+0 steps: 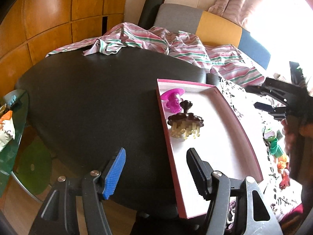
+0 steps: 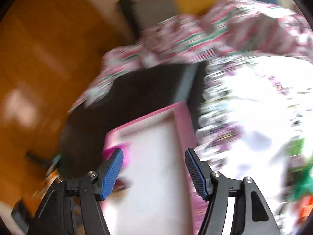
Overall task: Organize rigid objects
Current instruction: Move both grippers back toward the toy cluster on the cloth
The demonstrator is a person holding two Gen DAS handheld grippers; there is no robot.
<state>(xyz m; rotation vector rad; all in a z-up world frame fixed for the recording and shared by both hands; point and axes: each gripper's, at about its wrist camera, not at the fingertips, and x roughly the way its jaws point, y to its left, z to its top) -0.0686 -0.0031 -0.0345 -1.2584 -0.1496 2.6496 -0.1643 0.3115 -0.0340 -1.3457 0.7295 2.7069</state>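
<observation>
A pink-rimmed white tray (image 1: 230,152) lies on a black padded surface (image 1: 93,101). In it sit a magenta plastic piece (image 1: 173,98) and a brown hair claw clip (image 1: 185,122) with pale teeth. My left gripper (image 1: 155,173) is open and empty, hovering over the tray's near left edge. The right gripper (image 1: 277,101) shows at the right edge of the left wrist view. The right wrist view is blurred; my right gripper (image 2: 154,173) is open and empty above the tray (image 2: 156,176), with the magenta piece (image 2: 117,152) behind its left finger.
Small green, orange and red toys (image 1: 275,150) lie on a black-and-white patterned cloth (image 1: 244,101) right of the tray. A striped pink and green sheet (image 1: 176,45) is bunched behind. A glass side table (image 1: 17,137) with a snack packet stands at the left.
</observation>
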